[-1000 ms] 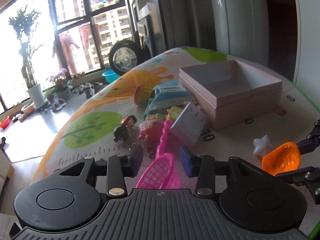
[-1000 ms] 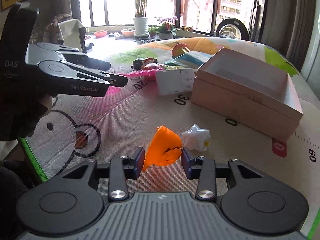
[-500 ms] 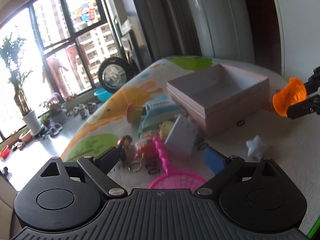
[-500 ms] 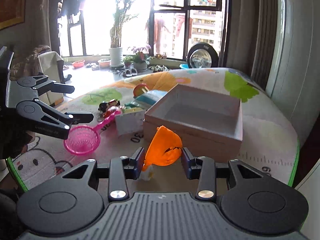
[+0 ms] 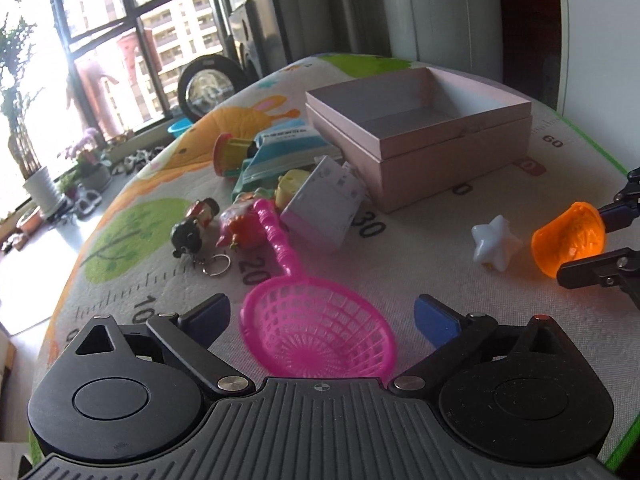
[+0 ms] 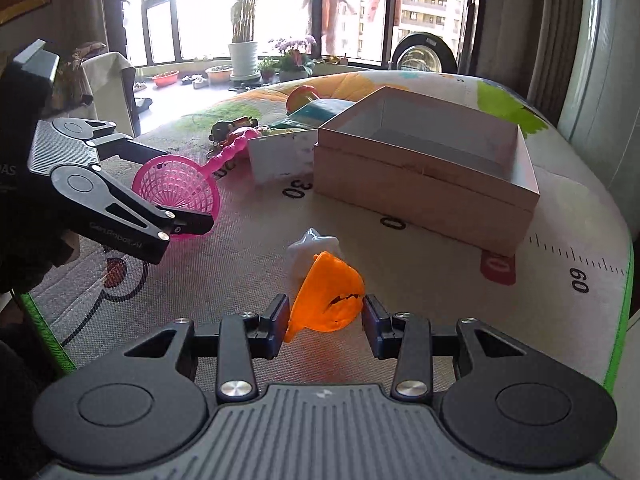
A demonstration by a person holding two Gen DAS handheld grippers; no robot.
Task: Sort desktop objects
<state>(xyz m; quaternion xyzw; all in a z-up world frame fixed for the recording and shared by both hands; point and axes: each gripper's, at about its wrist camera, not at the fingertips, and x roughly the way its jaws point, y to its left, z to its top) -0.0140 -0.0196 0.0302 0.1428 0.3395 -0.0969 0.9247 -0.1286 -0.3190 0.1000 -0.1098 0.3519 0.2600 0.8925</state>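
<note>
My left claw [image 5: 322, 318] hangs low over the worktop [image 5: 420, 264], jaws spread wide, holding nothing; the pink strainer [image 5: 316, 332] lies between them, its handle pointing toward the toy pile. My right claw [image 6: 325, 316] is clamped on the orange scoop [image 6: 328, 300], just above the surface beside the white star [image 6: 310, 250]. Half a second ago that scoop was raised in front of the pink box [image 6: 428, 172]; now it is down low again, and my left claw has dropped closer to the strainer. The worktop wears a cartoon play mat with printed numbers; tall windows and potted plants stand behind.
</note>
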